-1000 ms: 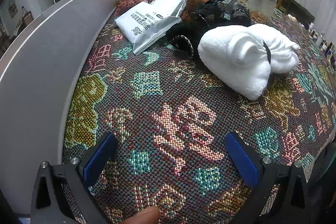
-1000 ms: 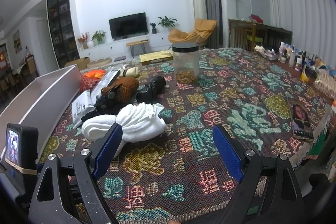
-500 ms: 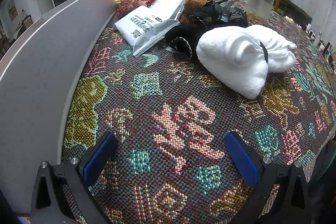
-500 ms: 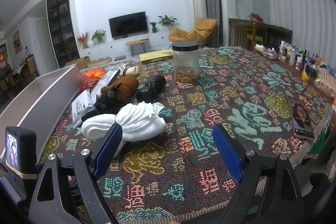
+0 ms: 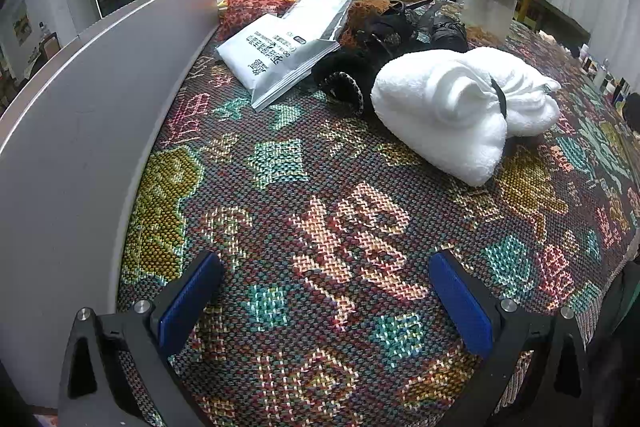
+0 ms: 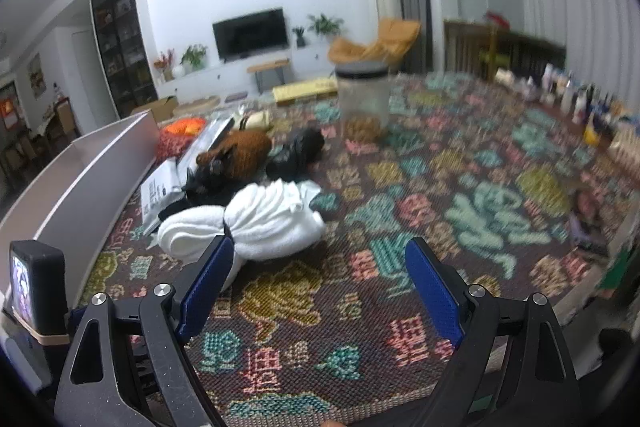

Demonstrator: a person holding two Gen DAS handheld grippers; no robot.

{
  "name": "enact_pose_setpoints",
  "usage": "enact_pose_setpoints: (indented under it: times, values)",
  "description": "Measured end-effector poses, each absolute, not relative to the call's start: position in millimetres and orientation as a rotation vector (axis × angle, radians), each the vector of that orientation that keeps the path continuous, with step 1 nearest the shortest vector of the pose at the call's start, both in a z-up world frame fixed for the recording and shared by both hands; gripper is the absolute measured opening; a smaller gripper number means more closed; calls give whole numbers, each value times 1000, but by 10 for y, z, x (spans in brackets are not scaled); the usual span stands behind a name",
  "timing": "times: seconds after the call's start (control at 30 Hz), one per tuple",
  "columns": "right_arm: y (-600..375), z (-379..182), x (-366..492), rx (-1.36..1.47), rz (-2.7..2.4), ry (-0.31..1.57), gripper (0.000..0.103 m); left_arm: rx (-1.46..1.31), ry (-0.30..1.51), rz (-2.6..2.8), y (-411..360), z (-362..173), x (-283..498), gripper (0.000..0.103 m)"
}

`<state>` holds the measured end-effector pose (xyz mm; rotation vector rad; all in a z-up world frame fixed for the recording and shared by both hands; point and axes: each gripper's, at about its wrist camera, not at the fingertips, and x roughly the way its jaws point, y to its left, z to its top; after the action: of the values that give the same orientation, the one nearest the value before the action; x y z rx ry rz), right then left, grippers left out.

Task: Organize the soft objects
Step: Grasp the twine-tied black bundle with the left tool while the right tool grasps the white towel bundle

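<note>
Nearest the cameras, both grippers hang with their blue, ribbed pads spread wide and nothing between them: the left gripper (image 5: 326,297) over a coarse woven tablecloth (image 5: 320,227) patterned in teal, pink and ochre blocks, the right gripper (image 6: 318,285) low over the same cloth near the table's front edge. A smooth grey panel (image 5: 80,115) curves along the left side of the table.

Beyond the pads lies the white towel bundle (image 5: 464,107), thick and fluffy, rolled into two rounded lobes cinched by a thin dark band; in the right wrist view the bundle (image 6: 256,223) sits just beyond the left pad. Behind and touching it is a heap of black soft items (image 5: 376,47), one with a pale stitched edge, and a brown knitted piece (image 6: 244,155). A glossy white plastic packet (image 5: 276,55) with printed text leans against that heap. Farther back sit an orange-red cushion (image 5: 252,7) and a clear cylindrical jar (image 6: 364,99) with a dark lid.
</note>
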<state>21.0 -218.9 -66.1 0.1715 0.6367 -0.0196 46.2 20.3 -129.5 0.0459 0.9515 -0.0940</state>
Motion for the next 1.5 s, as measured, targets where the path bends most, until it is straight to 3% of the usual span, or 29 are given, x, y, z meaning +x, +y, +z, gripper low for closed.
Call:
enact_pose_setpoints:
  times: [0.17,0.3,0.43,0.73,0.97,1.2,1.27,1.33,1.5]
  values:
    - [-2146,-728,592,203,85,715,90,48,930,-101,213,-1302,429,103]
    - [-1502,-706,856,-85,262,741,90,50,923,-109,219,-1306,402,103]
    - [-1254,-1046,1060,-335,192,820,90,54,916,-119,223,-1303,384,103]
    - [-2917,-893,1282,41,-354,837,89,54,900,-125,219,-1303,372,103]
    - [-2835,-946,885,299,-213,806,90,90,936,-164,131,-1218,623,103]
    - [-2701,-939,845,272,-186,770,90,341,711,-140,-361,-904,1295,103]
    - [-2782,-929,824,305,-184,761,90,403,773,-149,-470,-1070,1545,103]
    - [-2869,-926,790,346,-181,748,90,301,918,-304,-438,-1176,1617,93]
    - [-3051,-951,745,472,-172,728,90,39,971,-722,-235,-873,1117,96]
